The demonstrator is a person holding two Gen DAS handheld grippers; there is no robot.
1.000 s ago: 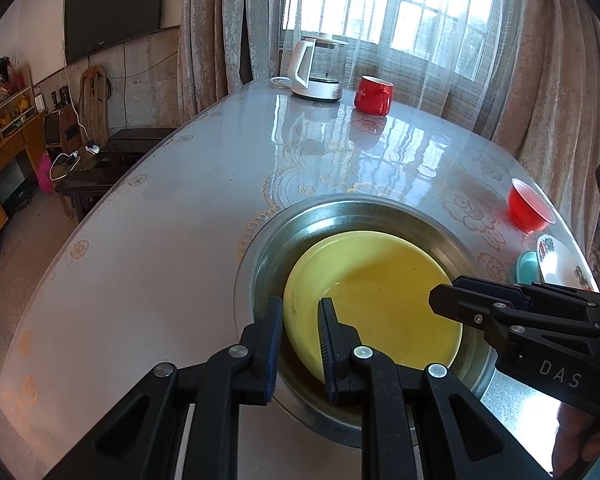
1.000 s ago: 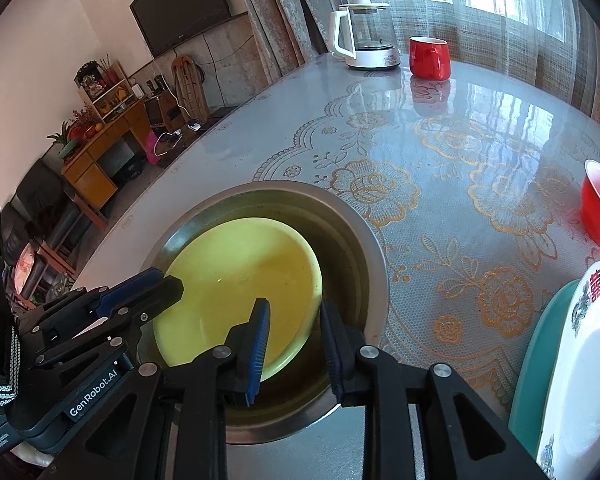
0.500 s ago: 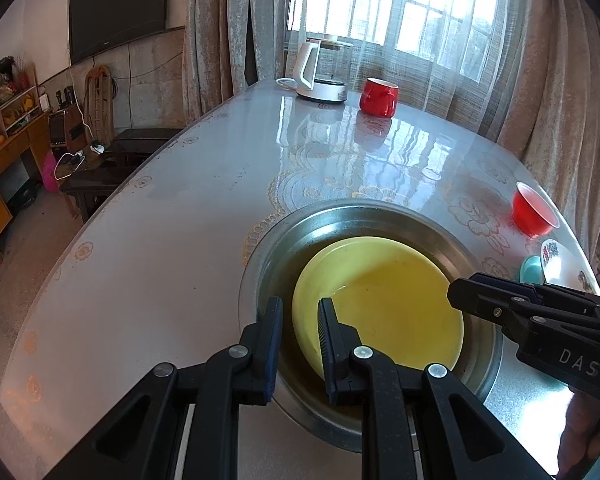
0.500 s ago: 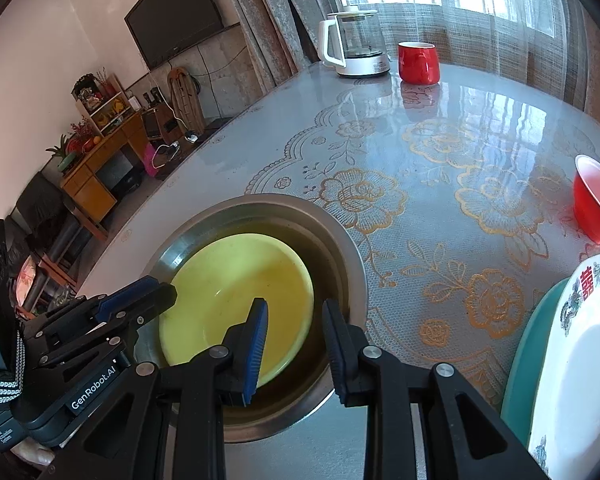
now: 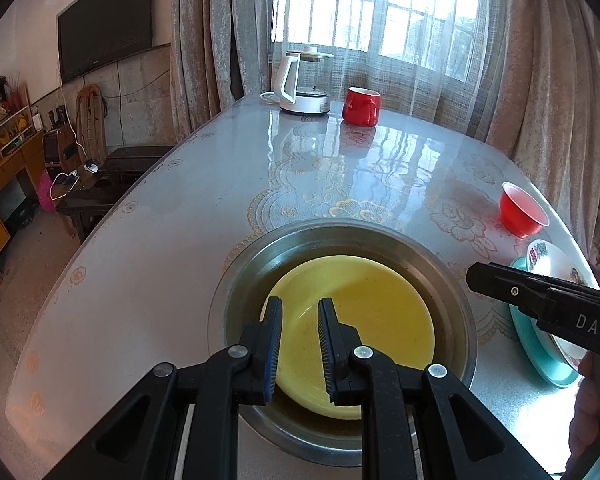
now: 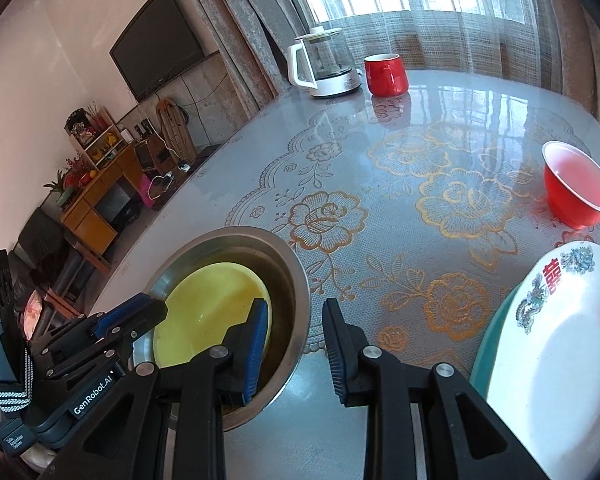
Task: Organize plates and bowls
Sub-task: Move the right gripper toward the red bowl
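Round yellow plastic plate (image 5: 360,320) lies flat inside the wide stainless-steel basin (image 5: 448,280), which sits on the near part of the glossy lace-patterned table (image 5: 180,216). Plate sits slightly toward the basin's near-left side in the right wrist view (image 6: 212,304).

Left gripper (image 5: 299,344) hovers over the plate's near edge, fingers spread with a narrow gap, nothing between them. Right gripper (image 6: 296,344) is above the basin's near-right rim (image 6: 300,280), fingers parted wider, empty; one blue-padded finger over the basin, the other over bare table.

Right of the basin: white shallow dish with red character and dragon print (image 6: 560,360) stacked on a teal plate (image 6: 484,360), at the table's near-right edge. Beyond them, a red plastic bowl (image 6: 578,186) stands upright, well apart from the basin.

Far end of table: white-based glass electric kettle (image 5: 306,80) and a red mug (image 5: 361,107) just beside it, to its right.
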